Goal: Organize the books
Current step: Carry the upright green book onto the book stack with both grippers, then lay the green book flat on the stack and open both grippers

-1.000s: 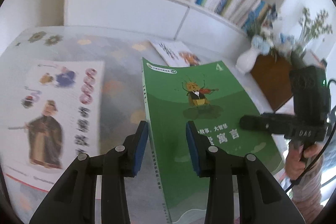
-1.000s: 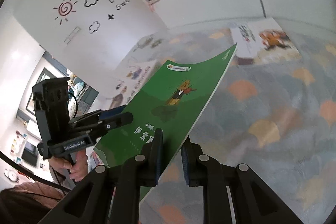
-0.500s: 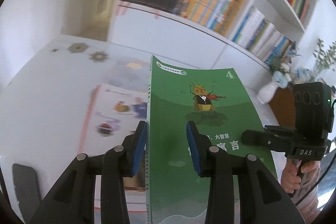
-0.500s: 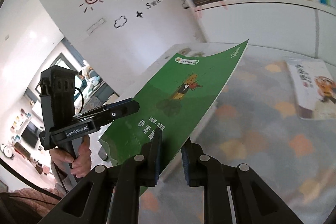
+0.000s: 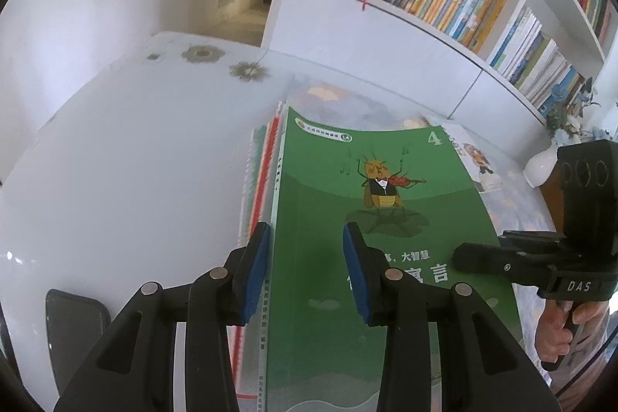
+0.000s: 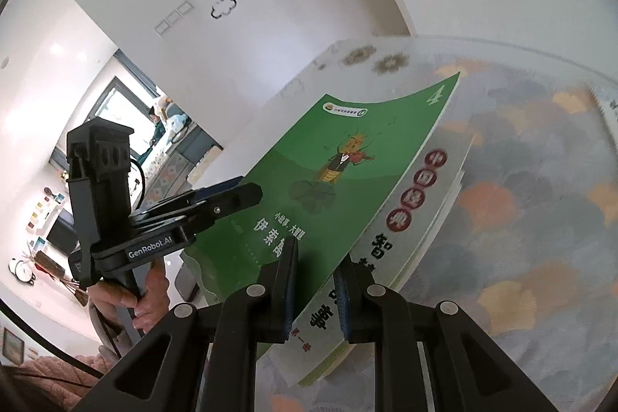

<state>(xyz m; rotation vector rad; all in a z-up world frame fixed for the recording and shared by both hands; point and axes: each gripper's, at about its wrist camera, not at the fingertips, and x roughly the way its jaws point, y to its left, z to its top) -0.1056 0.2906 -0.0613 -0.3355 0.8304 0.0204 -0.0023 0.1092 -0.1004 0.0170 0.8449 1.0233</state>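
While both clamp it, green book [image 5: 370, 219] spans left hand-held gripper [image 5: 305, 269], right hand-held gripper [image 6: 314, 290].

The green book [image 5: 347, 219] has a smooth, slightly glossy paper cover. The left gripper [image 5: 305, 269] is matt black plastic with blue rubbery pads and small metal pins. The table [image 5: 135, 161] looks smooth and white; the patterned mat [image 6: 521, 219] looks matt.

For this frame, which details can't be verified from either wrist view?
- Stack under the green book: left wrist view shows only page edges; book count unclear.
- White book: title partly covered by the right hand-held gripper.
- Green book's near edge: cut off by the frame.
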